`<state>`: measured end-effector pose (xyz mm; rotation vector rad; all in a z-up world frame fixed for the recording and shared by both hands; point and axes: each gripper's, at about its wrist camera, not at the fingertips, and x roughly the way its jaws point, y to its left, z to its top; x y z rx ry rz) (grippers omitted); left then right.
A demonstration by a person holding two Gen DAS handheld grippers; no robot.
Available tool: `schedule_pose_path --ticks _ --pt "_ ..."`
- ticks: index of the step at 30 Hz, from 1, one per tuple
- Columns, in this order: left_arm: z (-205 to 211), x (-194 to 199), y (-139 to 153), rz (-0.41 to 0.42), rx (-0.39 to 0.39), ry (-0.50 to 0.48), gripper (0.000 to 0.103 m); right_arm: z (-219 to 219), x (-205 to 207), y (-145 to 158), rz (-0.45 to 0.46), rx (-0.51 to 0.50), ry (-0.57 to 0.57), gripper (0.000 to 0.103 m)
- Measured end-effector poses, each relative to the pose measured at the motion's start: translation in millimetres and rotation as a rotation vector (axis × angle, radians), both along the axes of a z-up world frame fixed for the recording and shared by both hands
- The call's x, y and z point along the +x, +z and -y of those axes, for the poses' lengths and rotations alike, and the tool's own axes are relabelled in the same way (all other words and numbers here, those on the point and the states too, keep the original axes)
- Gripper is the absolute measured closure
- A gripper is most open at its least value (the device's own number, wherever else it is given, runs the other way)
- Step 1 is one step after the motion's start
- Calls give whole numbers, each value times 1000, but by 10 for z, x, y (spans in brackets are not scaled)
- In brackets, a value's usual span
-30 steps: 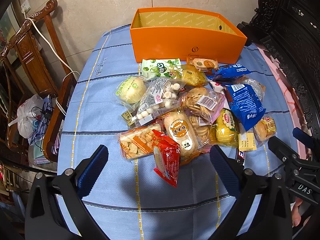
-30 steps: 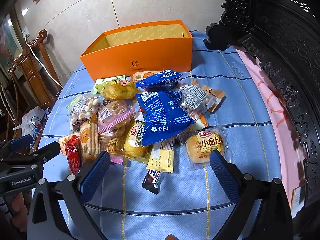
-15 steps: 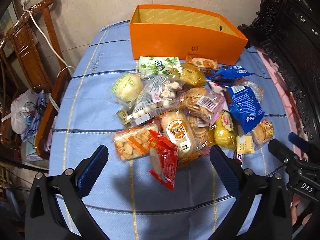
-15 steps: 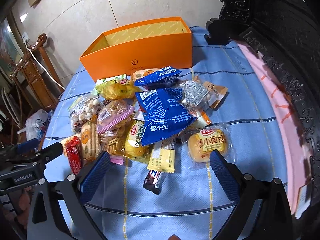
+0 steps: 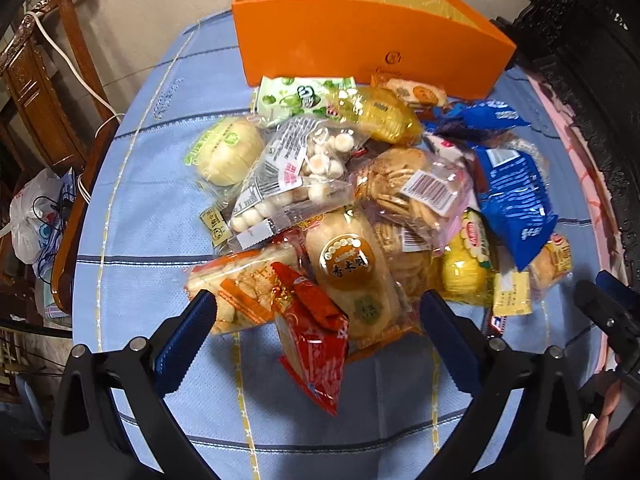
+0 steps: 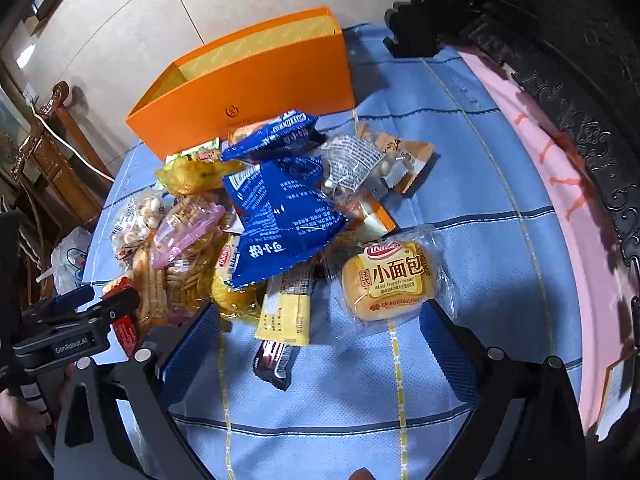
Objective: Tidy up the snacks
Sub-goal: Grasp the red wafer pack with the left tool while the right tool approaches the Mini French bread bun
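We're in a home dining room here: a blue tablecloth (image 5: pixel 132 184) over the table, carved wooden chair (image 5: pixel 44 92) alongside, ornate dark furniture (image 6: pixel 560 80), tiled wall (image 5: pixel 160 20) behind

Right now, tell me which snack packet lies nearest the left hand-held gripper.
The red foil packet, lying between the open left hand-held gripper fingers, nearer than every other snack in the pile.

Glossy plastic snack wrappers (image 5: pixel 316 184) on matt woven tablecloth (image 5: pixel 132 208), smooth cardboard box (image 5: pixel 360 48)

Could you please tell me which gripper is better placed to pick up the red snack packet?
Left. The red snack packet lies between the open left gripper fingers; the right gripper is nearer the mini bread.
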<state>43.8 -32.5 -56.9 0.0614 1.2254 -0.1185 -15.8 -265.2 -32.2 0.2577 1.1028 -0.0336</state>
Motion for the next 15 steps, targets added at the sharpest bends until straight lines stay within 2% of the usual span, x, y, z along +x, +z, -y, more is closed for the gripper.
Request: schedule_pose_path --ticks 3,7,11,15 --pt "-94 57 -132 -34 5 19 4 28 61 -47 -13 1 1 3" --pt "-322 89 -230 -57 -33 57 4 56 149 -96 -24 23 -5 3" --pt "-495 93 -224 -62 -82 72 4 16 226 -167 -45 49 5 3" --pt "-610 104 -197 -57 -71 61 4 -62 285 -198 -51 45 30 3"
